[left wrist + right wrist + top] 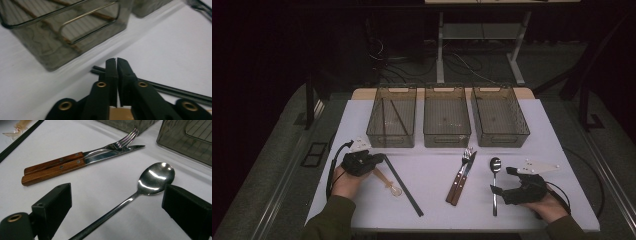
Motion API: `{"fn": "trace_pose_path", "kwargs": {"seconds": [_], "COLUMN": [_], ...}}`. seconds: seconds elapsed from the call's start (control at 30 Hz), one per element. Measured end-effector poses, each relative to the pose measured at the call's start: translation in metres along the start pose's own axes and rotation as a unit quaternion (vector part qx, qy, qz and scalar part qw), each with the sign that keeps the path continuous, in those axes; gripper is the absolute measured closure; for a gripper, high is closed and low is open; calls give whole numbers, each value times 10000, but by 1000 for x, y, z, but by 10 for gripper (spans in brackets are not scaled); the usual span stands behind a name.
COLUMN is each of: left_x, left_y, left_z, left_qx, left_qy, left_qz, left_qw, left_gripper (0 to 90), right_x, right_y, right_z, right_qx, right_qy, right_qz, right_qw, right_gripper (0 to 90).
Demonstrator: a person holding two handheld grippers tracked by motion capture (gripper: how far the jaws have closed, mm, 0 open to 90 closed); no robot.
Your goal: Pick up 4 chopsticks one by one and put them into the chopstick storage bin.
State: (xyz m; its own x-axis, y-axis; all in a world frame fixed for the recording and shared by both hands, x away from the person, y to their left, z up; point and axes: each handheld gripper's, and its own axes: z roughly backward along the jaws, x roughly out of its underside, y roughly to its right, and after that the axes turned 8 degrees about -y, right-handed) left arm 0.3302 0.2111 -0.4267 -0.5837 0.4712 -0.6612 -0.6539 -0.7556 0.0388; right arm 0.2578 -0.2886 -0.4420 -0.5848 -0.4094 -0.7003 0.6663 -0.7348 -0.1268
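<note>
In the right gripper view the spoon handle runs off the bottom edge, and the 2 bins are cut by the top and right edges. In the left gripper view the shut jaws hide part of the black sticks; the bin is cropped. In the high view the bin contents are too small to tell.
</note>
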Motion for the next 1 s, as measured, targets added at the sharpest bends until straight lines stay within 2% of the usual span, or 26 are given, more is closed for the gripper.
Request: {"fn": "trace_pose_path", "kwargs": {"seconds": [0.2, 0.43, 1.0], "left_x": [-2, -6, -11], "left_y": [-10, -14, -9], "left_z": [-10, -20, -32], "left_qx": [-148, -292, -269], "left_qy": [-169, -371, -621], "left_qz": [101, 27, -139], "left_qw": [9997, 9989, 9976], "left_gripper": [897, 898, 898], "right_x": [0, -1, -2], "right_y": [1, 0, -1], "right_z": [0, -1, -3], "right_qx": [3, -7, -34], "right_qy": [14, 1, 9], "right_qz": [-58, -42, -25], "right_qw": [10000, 10000, 10000], "right_gripper": [88, 88, 88]}}
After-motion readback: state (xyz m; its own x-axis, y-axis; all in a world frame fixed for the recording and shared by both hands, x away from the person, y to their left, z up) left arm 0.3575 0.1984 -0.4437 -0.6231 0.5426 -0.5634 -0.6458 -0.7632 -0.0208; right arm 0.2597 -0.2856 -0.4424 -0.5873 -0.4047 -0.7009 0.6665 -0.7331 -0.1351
